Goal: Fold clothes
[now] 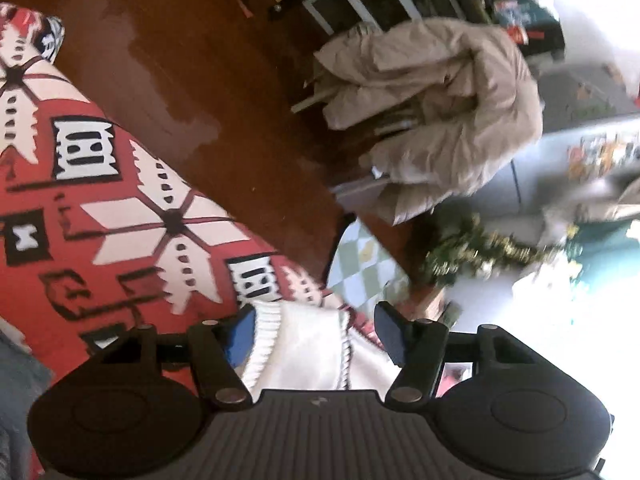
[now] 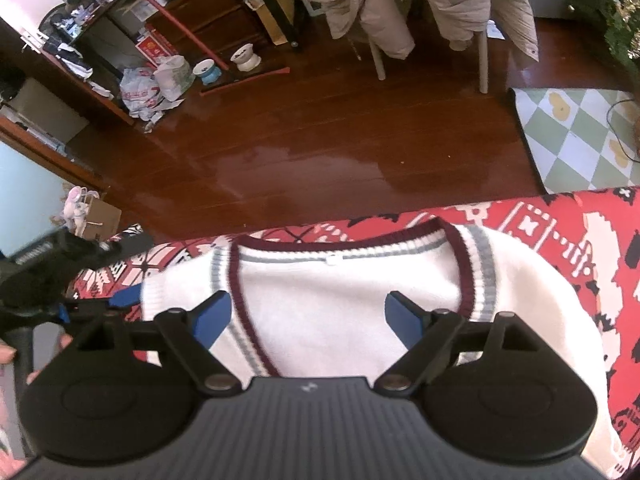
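A white knit V-neck sweater [image 2: 340,280] with maroon and grey trim lies flat on a red patterned blanket [image 2: 560,232], collar toward the far edge. My right gripper [image 2: 308,316] hovers open just above the sweater's chest, its blue pads [image 2: 212,316] spread wide. At the sweater's left edge is my left gripper [image 2: 122,300], held by a person's hand [image 2: 8,354]. In the left wrist view, the left gripper [image 1: 316,332] is open, with the sweater's ribbed white edge [image 1: 300,344] lying between its fingers over the blanket [image 1: 120,200].
Beyond the blanket's edge is a dark wooden floor [image 2: 320,140]. Beige jackets hang over a chair [image 2: 400,20]. A green checkered mat [image 2: 580,136] lies at right beside a tinselled tree [image 1: 472,252]. Cluttered shelves, bags and pet bowls [image 2: 244,58] stand at the back left.
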Available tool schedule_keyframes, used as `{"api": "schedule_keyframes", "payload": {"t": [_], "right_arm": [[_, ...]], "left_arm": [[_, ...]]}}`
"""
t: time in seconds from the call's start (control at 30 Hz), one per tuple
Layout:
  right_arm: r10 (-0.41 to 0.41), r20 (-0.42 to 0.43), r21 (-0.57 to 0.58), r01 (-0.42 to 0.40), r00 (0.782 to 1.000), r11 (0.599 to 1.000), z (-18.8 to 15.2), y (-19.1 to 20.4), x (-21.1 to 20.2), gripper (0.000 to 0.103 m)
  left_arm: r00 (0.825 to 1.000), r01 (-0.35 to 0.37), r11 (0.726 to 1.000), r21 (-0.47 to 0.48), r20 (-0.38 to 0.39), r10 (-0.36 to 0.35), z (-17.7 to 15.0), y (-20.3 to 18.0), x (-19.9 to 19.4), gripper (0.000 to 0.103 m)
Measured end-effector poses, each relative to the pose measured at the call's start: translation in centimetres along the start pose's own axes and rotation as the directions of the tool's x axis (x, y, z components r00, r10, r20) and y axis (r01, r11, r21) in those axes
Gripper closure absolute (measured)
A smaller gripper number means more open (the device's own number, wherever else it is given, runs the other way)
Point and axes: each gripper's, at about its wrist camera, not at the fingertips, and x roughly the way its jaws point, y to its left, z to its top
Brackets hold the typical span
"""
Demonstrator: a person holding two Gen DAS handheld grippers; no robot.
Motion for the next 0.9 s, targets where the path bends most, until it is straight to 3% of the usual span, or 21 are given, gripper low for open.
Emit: {"api": "schedule_keyframes", "payload": {"t": [0.07,0.17,0.2,0.23,0.43,0.57,0.6,0.63,0.67,0.8,0.9], "right_arm": [[0.013,0.004,-0.018,-0.013,1.0,1.0,0.1,0.5,0.2,0.02],[0.031,0.004,-0.053,-0.031,1.0,0.998,0.4,1.5,0.9,0.057],[0.035,-0.006,-0.066,-0.036,0.999,0.997,0.7,2.0,1.5,0.076],[0.043,-0.01,-0.071,-0.043,0.999,0.997,0.8,2.3,2.0,0.08],[0.1,-0.023,-0.079,-0.101,0.995,0.992,2.7,4.6,5.8,0.076],[0.082,-0.064,-0.078,-0.087,0.995,0.993,3.6,5.3,8.3,0.077],[0.075,-0.05,-0.092,-0.079,0.996,0.993,3.8,5.6,8.5,0.083],[0.061,-0.036,-0.112,-0.065,0.997,0.992,3.9,5.9,8.5,0.097],[0.048,-0.021,-0.132,-0.051,0.999,0.99,4.0,6.2,8.6,0.101],[0.015,0.047,-0.199,-0.006,0.999,0.98,4.4,7.5,8.2,0.101],[-0.004,0.049,-0.225,0.015,0.999,0.974,4.2,7.8,8.8,0.101]], "left_arm": [[1.0,-0.015,1.0,0.025,-0.019,0.016,0.3,0.2,0.1,0.041],[0.998,-0.037,0.997,0.063,-0.047,0.04,0.7,0.6,0.2,0.042],[0.997,-0.044,0.996,0.076,-0.057,0.048,0.9,0.7,0.2,0.043],[0.996,-0.05,0.995,0.086,-0.063,0.056,1.0,0.8,0.2,0.044],[0.994,-0.071,0.994,0.083,-0.072,0.077,0.5,1.3,0.0,0.047],[0.988,-0.119,0.981,0.153,-0.075,0.131,0.3,0.5,0.8,0.065],[0.986,-0.137,0.975,0.176,-0.065,0.151,0.3,0.2,0.9,0.074],[0.984,-0.154,0.968,0.196,-0.053,0.168,0.3,0.0,1.0,0.081],[0.984,-0.166,0.964,0.209,-0.037,0.177,0.3,-0.2,0.8,0.091],[0.978,-0.206,0.945,0.254,0.02,0.208,0.5,-0.3,0.6,0.093],[0.975,-0.224,0.941,0.253,0.044,0.22,1.1,-0.1,0.4,0.094]]}}
